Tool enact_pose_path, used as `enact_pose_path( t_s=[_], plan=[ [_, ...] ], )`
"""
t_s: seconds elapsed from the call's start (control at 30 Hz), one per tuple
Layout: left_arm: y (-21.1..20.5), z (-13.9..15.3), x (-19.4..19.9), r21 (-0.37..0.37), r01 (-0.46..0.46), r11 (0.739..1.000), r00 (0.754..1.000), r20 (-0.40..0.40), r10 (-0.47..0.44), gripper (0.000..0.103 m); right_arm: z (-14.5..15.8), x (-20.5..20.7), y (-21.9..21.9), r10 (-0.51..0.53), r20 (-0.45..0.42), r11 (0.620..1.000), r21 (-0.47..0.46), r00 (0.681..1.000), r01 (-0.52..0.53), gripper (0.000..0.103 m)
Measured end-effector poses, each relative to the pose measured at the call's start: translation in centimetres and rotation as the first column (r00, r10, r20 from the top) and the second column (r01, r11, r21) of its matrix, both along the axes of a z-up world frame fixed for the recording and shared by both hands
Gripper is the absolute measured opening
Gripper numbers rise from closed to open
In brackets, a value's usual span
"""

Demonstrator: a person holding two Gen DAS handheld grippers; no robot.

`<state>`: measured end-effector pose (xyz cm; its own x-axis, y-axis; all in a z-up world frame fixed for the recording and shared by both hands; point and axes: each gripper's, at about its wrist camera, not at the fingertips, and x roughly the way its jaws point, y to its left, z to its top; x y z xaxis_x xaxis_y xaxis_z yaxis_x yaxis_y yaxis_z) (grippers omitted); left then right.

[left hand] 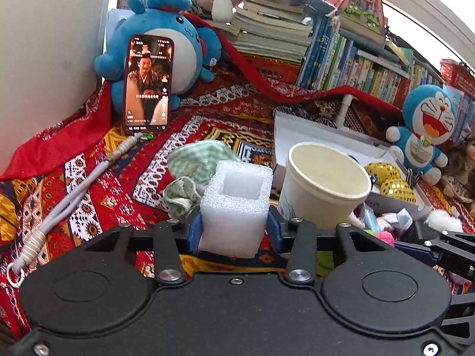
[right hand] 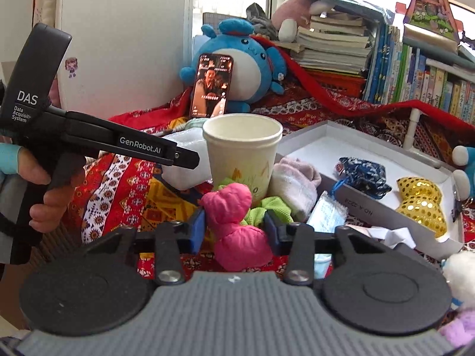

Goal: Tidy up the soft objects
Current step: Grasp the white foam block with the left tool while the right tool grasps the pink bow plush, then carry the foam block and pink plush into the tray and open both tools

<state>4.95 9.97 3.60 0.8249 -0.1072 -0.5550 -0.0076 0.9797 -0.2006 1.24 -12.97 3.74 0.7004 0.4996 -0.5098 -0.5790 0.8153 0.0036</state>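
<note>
White foam block sits clamped in the left tool, low on the patterned cloth beside the paper cup. It looks feather-light and springy, hollow on top, so squeezing its flat side walls suits it; too hard a pinch would dent it. The right tool has its blue pads against a pink pouch, soft and beanbag-like, lying just before the cup; whether the far pad truly presses it I cannot quite tell, as green cloth crowds that side. Both tools point gently downward, side by side. A hand grips the left tool's handle. The white tray lies to the right.
</note>
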Motion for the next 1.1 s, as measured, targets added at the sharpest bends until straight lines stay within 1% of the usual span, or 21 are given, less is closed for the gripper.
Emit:
enact_pose_path(
  t_s=[0.17,0.2,0.3,0.43,0.67,0.83,0.97,1.1],
  plan=[
    [0.4,1.0,0.3,-0.003,-0.018,1.0,1.0,0.015,0.018,0.042,1.3,-0.2,-0.8,-0.024,0.02,1.0,0.018,1.0,0.023,0.038],
    [0.6,1.3,0.4,-0.004,-0.025,1.0,0.999,0.021,0.025,0.042,1.6,-0.2,-0.9,-0.029,0.026,0.999,0.017,0.999,0.028,0.035],
    [0.9,2.1,0.6,-0.004,-0.041,0.999,0.998,0.041,0.042,0.042,2.0,-0.1,-1.3,-0.046,0.041,0.999,0.009,0.998,0.045,0.034],
    [1.2,3.0,1.0,-0.01,-0.049,0.999,0.997,0.055,0.049,0.042,2.5,0.2,-1.9,-0.069,0.043,0.997,0.021,0.997,0.068,0.033],
    [1.3,4.5,1.6,-0.014,-0.056,0.998,0.995,0.083,0.057,0.042,4.1,0.7,-3.2,-0.117,0.078,0.992,0.051,0.99,0.113,0.033],
    [1.0,6.3,2.3,-0.025,-0.052,0.998,0.992,0.116,0.055,0.042,4.9,1.6,-4.3,-0.157,0.086,0.986,0.071,0.984,0.151,0.033],
    [0.0,7.8,3.1,-0.024,-0.029,0.999,0.99,0.14,0.032,0.042,5.5,2.5,-5.2,-0.189,0.093,0.98,0.085,0.978,0.181,0.033],
    [-2.3,8.7,4.3,-0.019,0.013,1.0,0.989,0.145,-0.01,0.042,6.0,3.3,-6.2,-0.223,0.097,0.972,0.096,0.97,0.214,0.033]
  ],
)
